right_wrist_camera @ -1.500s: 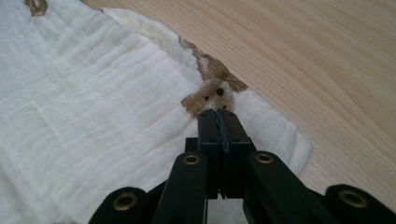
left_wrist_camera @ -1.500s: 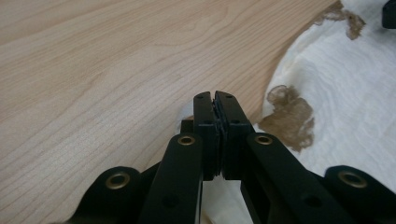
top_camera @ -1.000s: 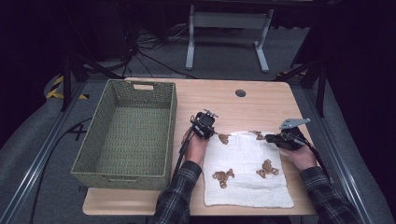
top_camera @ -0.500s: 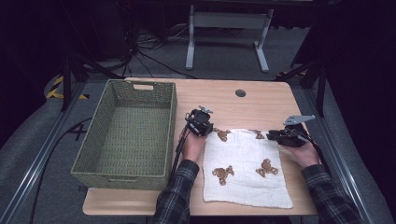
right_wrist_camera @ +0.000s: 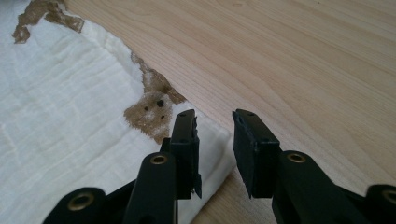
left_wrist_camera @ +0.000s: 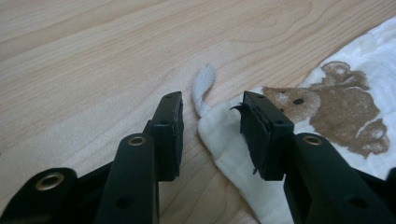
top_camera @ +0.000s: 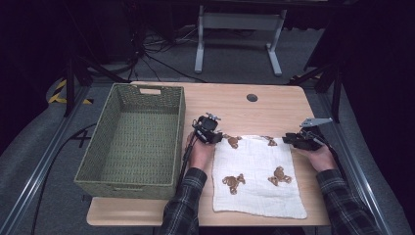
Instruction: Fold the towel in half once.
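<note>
Item 1: woven green basket [top_camera: 132,134]. Rectangular, with a handle slot in its far wall; stands on the left part of the bench [top_camera: 274,105], well apart from the cloth.

Item 2: left gripper [top_camera: 209,131]. Held in the person's left hand [top_camera: 200,152] just right of the basket, at the cloth's far left corner. Its 2 fingers [left_wrist_camera: 169,133] stand partly open and have just been opening. In the left gripper view the corner of the cloth lies in the gap between them, slack on the wood, with a short white loop tab [left_wrist_camera: 203,88] sticking out past the fingertips. No pad presses on the fabric; nothing is held.

Item 3: white muslin cloth [top_camera: 257,176]. Spread flat on the right half of the bench, near edge close to the bench front. Printed with brown bear figures [top_camera: 233,182]: 2 in the middle, 2 partial ones along the far edge.

Item 4: right gripper [top_camera: 304,139]. Held in the right hand [top_camera: 320,156] at the cloth's far right corner. Its 2 fingers [right_wrist_camera: 184,149] are partly open and have just been opening. In the right gripper view one finger lies over the cloth's edge, the other over bare wood; the fabric is not pinched.

Item 5: round dark grommet [top_camera: 252,97] in the bench top, beyond the cloth.
</note>
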Available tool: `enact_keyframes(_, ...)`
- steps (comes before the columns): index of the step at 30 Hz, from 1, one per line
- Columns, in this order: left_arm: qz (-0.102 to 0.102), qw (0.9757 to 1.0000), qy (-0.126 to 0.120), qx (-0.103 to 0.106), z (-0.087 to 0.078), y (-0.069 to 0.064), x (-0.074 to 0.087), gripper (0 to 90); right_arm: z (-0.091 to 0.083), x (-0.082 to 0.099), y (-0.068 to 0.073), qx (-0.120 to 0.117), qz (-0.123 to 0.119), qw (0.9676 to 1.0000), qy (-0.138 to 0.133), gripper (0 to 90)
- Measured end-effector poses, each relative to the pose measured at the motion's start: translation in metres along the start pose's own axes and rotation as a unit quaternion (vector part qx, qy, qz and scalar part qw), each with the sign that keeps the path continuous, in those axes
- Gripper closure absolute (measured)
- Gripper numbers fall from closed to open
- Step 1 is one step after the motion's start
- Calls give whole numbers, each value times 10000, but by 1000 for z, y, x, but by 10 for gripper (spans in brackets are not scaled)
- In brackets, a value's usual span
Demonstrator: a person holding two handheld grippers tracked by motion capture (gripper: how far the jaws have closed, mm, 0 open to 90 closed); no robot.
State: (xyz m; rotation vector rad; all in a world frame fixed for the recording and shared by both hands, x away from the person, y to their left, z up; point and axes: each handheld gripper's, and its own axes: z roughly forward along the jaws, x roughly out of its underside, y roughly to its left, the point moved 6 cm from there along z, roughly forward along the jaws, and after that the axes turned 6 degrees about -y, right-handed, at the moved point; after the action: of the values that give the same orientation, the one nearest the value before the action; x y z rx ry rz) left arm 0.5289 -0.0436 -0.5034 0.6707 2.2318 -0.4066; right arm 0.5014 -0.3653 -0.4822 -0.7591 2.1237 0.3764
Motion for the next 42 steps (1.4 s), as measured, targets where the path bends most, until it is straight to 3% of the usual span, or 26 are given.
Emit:
enact_keyframes(1, 50, 10000, 9, -60, 0, 0, 0, 647, 1, 0, 0, -3, 8, 10000, 8, 698)
enact_keyframes(6, 134, 9999, 38, 42, -1, -2, 1, 819, 7, 6, -3, 86, 50, 9998, 142, 690)
enact_keyframes(9, 87, 9999, 29, 51, -1, -3, 1, 859, 9, 10, -6, 73, 123, 9997, 211, 744)
enact_keyframes(11, 15, 9999, 26, 160, -3, -5, 1, 868, 8, 10, -5, 12, 168, 9995, 250, 832)
enact_keyframes(13, -61, 9997, -104, 189, -6, -7, -1, 871, 7, 9, -3, 12, 73, 9996, 286, 855)
enact_keyframes(19, -55, 9993, -349, 92, -23, -9, -7, 871, -4, 1, 3, 14, 3, 9999, 104, 859)
enact_keyframes(29, -131, 9991, -385, -93, -41, -14, -4, 871, -27, -4, 13, -29, -113, 9999, -63, 863)
enact_keyframes(33, -219, 9986, -485, 3, -48, -19, -1, 871, -33, 0, 18, -122, -92, 9998, -83, 863)
enact_keyframes(42, -77, 9989, -469, 28, -64, -27, 8, 871, -50, 4, 24, -259, -79, 9994, -204, 861)
